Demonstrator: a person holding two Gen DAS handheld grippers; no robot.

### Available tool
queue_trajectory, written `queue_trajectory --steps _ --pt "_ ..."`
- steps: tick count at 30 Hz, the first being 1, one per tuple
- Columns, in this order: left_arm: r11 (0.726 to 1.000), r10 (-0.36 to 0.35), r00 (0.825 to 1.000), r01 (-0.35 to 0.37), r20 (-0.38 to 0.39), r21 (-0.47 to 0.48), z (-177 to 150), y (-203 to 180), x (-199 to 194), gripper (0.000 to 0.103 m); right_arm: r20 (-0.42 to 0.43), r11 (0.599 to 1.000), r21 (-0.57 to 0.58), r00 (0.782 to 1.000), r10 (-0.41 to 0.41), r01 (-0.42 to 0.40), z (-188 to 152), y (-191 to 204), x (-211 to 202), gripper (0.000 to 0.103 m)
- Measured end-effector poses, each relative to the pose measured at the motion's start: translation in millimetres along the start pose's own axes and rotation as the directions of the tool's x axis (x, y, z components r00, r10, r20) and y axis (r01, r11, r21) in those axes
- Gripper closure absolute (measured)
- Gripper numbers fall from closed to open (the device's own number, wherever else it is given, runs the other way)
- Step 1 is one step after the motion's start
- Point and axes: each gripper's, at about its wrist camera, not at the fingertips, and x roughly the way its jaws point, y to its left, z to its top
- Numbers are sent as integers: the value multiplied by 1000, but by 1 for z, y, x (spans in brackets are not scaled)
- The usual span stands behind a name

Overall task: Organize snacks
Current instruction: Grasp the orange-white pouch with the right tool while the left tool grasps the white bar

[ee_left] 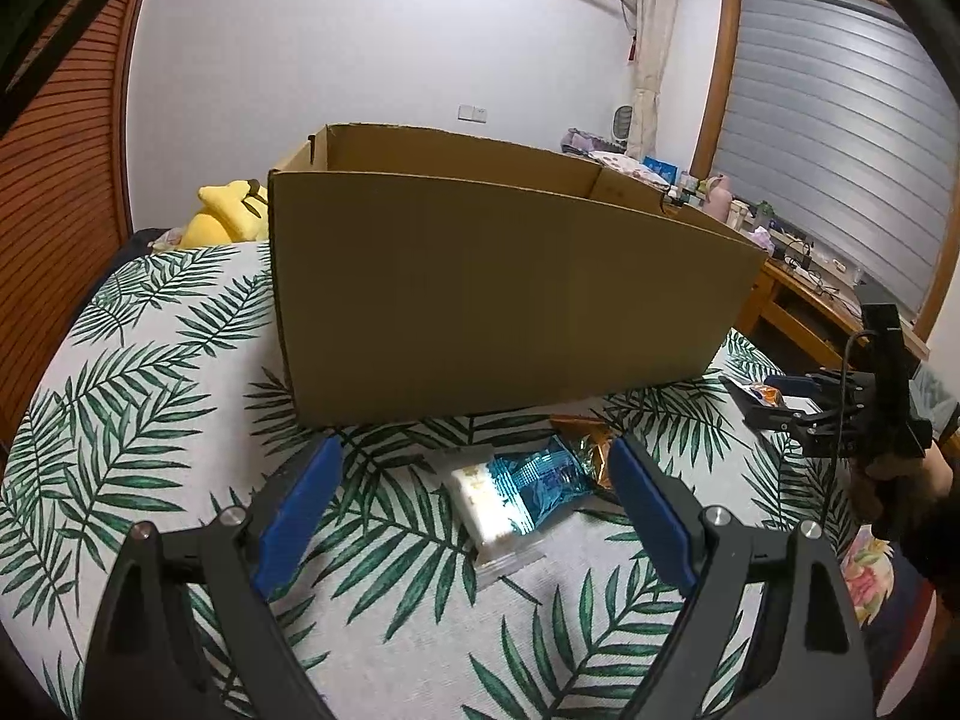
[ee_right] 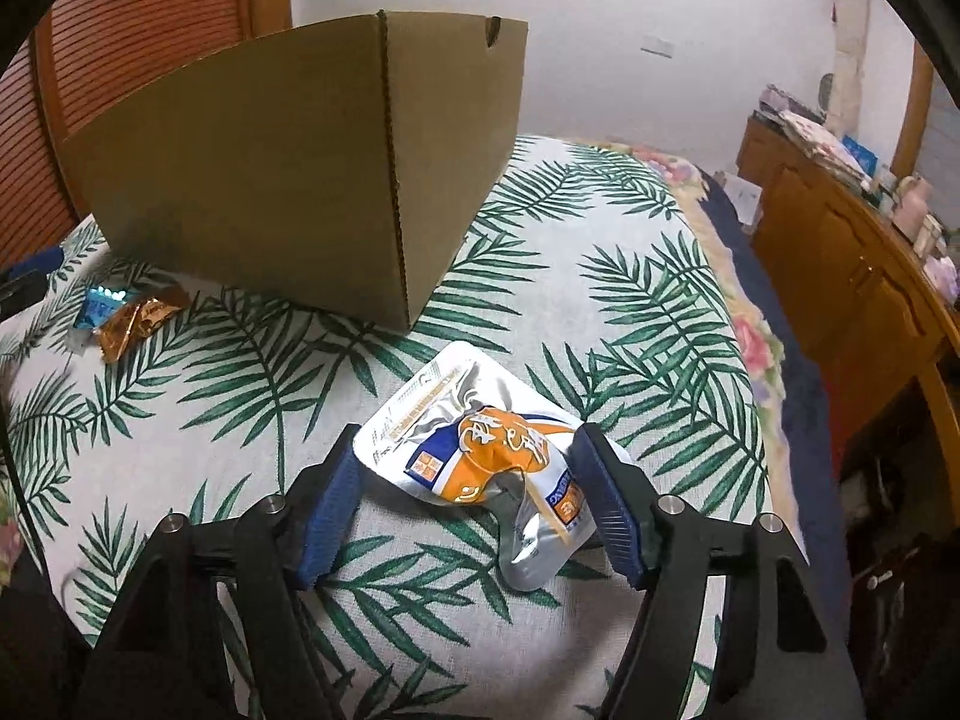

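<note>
An open cardboard box [ee_left: 498, 294] stands on the leaf-print bed cover; it also shows in the right wrist view [ee_right: 288, 180]. My left gripper [ee_left: 474, 468] is open over a blue foil snack [ee_left: 540, 483] lying on a white clear-wrapped snack [ee_left: 486, 510], with an orange-gold packet [ee_left: 585, 441] beside them. My right gripper [ee_right: 465, 462] is open around a silver and orange pouch [ee_right: 480, 456] lying on the cover. The right gripper also shows at the right of the left wrist view [ee_left: 774, 402]. The blue snack [ee_right: 102, 306] and the gold packet [ee_right: 135, 321] show far left in the right wrist view.
A yellow plush toy [ee_left: 228, 213] lies behind the box on the left. A wooden desk with clutter [ee_left: 798, 282] stands to the right of the bed; it shows as a cabinet [ee_right: 852, 276] in the right wrist view. A slatted wooden door [ee_left: 54, 192] is on the left.
</note>
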Motion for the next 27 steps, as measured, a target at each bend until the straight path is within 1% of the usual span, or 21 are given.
queue_trajectory --steps 1,4,5,6,15,19,23,26,27 --pt "1000 1 1000 -1 1 2 0 0 0 12 5 1000 -13 1000 -11 11 -1 3 -2 39" --pt "1000 5 1000 -5 -3 9 0 -1 1 12 8 998 -48 999 -34 34 -6 10 -8 43" --pt "1000 6 1000 -6 -3 11 -1 -2 1 12 10 997 -55 999 -47 48 -6 11 -9 69" --pt "1000 8 1000 -8 -3 13 -1 -2 1 12 16 996 -62 998 -64 65 -7 11 -11 66" --pt "999 16 1000 -16 -4 30 -2 -6 1 12 45 996 -44 996 -71 73 -7 5 -26 69" --pt "999 14 1000 -13 -10 43 -3 -8 2 12 65 999 -17 997 -43 45 -12 6 -35 69" --pt "997 14 1000 -12 -27 77 -3 -14 4 12 89 1000 1 996 -20 20 -18 11 -43 69" --pt "994 25 999 -22 -36 103 -3 -20 6 17 105 1000 8 995 -1 0 -21 17 -49 68" --pt "994 24 999 -19 -44 107 -2 -21 7 22 108 1000 10 994 6 -7 -21 19 -50 68"
